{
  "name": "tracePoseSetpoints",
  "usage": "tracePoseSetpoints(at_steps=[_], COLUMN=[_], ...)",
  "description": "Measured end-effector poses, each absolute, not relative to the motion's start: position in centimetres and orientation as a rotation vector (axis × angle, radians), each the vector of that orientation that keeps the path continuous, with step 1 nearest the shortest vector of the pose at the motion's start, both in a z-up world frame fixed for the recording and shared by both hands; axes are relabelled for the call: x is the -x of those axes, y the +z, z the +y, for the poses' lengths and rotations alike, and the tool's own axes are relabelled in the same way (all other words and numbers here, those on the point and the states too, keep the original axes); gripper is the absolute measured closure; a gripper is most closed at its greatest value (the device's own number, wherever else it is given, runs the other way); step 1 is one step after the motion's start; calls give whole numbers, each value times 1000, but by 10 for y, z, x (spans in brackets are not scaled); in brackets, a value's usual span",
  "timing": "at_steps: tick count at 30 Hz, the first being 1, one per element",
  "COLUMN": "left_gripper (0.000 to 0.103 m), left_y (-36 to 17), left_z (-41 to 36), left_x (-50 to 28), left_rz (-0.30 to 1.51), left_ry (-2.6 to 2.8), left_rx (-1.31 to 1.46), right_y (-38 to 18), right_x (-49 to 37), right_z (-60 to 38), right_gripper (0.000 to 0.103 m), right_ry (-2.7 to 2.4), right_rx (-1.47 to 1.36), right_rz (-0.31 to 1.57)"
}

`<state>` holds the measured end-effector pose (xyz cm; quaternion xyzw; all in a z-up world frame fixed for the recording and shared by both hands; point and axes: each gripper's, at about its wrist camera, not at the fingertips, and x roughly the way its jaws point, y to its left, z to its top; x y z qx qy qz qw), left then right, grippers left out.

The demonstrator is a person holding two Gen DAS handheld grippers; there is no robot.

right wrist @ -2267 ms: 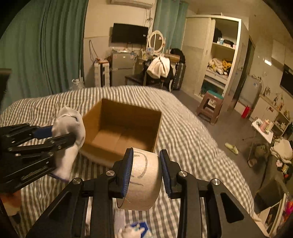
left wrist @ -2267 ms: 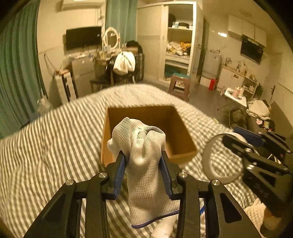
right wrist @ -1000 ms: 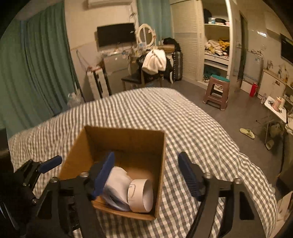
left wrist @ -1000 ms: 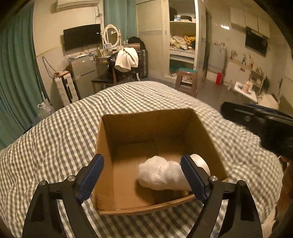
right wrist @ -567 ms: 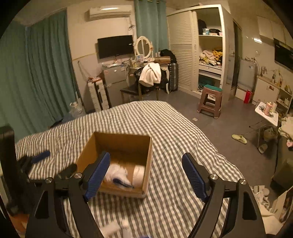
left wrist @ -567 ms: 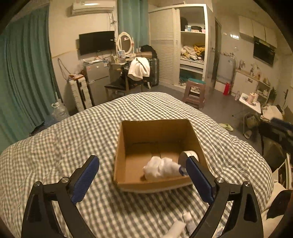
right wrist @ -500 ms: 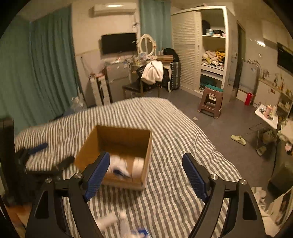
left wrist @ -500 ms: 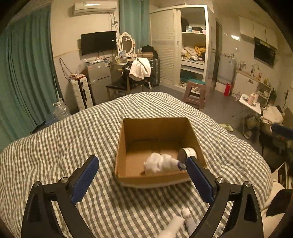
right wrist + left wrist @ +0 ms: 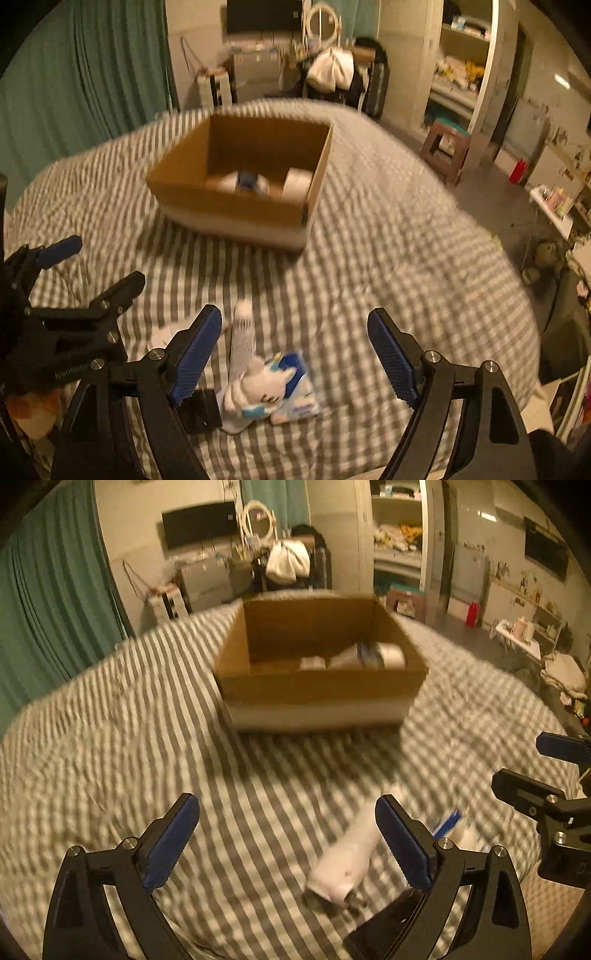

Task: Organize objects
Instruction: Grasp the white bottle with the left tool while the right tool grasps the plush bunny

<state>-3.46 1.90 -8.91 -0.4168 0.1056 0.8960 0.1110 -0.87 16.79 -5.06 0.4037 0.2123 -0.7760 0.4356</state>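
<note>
box contents [image 9: 354, 657]: blurred, mostly behind near wall
small items on bed [image 9: 266, 384]: smeared, print unreadable
black object [image 9: 199, 410]: partly hidden

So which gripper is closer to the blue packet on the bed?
Right. The blue packet lies just ahead between the right gripper's open fingers. The left gripper is off to the packet's side, over the white tube instead.
</note>
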Motion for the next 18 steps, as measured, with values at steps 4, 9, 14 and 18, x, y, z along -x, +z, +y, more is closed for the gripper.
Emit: tracePoseSetpoints(at_steps=[4, 9, 14, 18], left_gripper=[4, 5, 5, 5], left_y=[-123, -146, -153, -156], left_z=[22, 23, 20, 17], left_x=[28, 25, 27, 29], left_rz=[370, 414, 357, 338], left_ry=[2584, 2538, 2491, 2469], left_rx=[1279, 1313, 1350, 1363], right_y=[-89, -126, -144, -145], right_x=[5, -3, 1, 4], right_z=[164, 159, 157, 158], right_gripper=[22, 22, 22, 22], right_ry=[-1911, -1862, -1853, -1857], right_rx=[-1111, -1206, -1269, -1281], right_rz=[588, 658, 655, 663])
